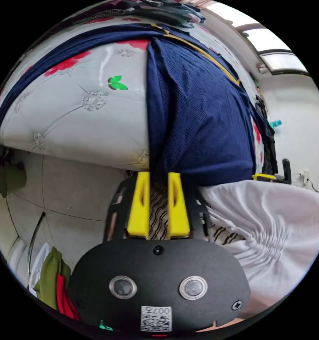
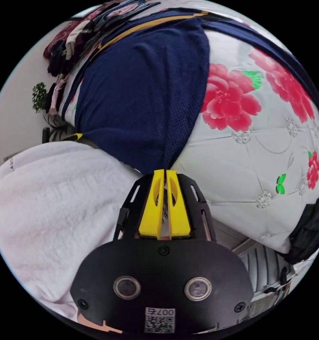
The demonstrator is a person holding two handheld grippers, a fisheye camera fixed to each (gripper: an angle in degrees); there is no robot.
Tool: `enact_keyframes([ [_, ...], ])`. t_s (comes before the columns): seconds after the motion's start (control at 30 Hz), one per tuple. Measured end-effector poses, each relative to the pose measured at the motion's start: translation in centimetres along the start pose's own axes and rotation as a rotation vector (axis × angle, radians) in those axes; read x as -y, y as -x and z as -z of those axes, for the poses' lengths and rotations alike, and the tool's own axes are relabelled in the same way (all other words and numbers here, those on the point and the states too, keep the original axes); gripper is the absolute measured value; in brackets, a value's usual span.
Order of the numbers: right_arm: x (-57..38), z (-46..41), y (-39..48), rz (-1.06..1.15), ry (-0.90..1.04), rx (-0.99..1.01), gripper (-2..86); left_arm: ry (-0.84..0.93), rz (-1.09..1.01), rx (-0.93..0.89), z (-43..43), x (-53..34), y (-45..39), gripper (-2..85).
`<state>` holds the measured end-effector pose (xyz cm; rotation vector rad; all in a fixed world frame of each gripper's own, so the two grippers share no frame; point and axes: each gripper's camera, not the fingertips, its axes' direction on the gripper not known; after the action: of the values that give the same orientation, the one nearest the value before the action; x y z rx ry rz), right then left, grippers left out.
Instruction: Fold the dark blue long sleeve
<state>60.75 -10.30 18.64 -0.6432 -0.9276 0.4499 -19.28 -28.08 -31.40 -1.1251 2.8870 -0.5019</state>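
The dark blue long sleeve (image 1: 202, 117) lies on a flowered bedspread (image 1: 78, 120), its lower part hanging over the bed's near edge. One sleeve (image 1: 60, 49) stretches away across the bed, and a yellow stripe runs along the shoulder. My left gripper (image 1: 158, 174) is shut on one lower corner of the garment, with cloth bunched between the yellow jaws. In the right gripper view the same dark blue garment (image 2: 141, 95) narrows to a point held by my right gripper (image 2: 165, 171), whose jaws are pressed close on it.
A person's white top (image 1: 273, 226) (image 2: 53, 198) is close beside both grippers. A pile of clothes (image 2: 71, 39) sits at the bed's far side. Green and red cloth (image 1: 55, 279) lies on the tiled floor (image 1: 71, 191). A dark garment (image 2: 308, 226) hangs off the bed.
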Motion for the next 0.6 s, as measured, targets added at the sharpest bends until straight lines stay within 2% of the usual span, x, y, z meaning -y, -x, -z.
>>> enact_keyframes([
  [0.03,0.0,0.1,0.2,0.015,0.006,-0.023,0.3,-0.019,-0.011,0.022,1.0,-0.4,0.0,1.3],
  [0.2,-2.6,1.3,0.5,0.076,0.041,-0.15,-0.1,-0.062,0.01,0.01,3.7,-3.7,0.9,0.5],
  [0.3,-3.1,0.2,-0.6,0.023,0.037,-0.096,0.1,-0.041,0.136,-0.007,3.0,-5.0,2.7,3.9],
  [0.4,-2.9,0.4,-1.1,-0.038,0.028,-0.053,0.5,-0.093,0.282,-0.125,3.5,-5.3,5.0,8.0],
  [0.6,-3.4,4.0,-0.7,-0.097,-0.082,-0.149,0.4,-0.438,0.505,-0.248,9.5,-4.0,10.3,10.3],
])
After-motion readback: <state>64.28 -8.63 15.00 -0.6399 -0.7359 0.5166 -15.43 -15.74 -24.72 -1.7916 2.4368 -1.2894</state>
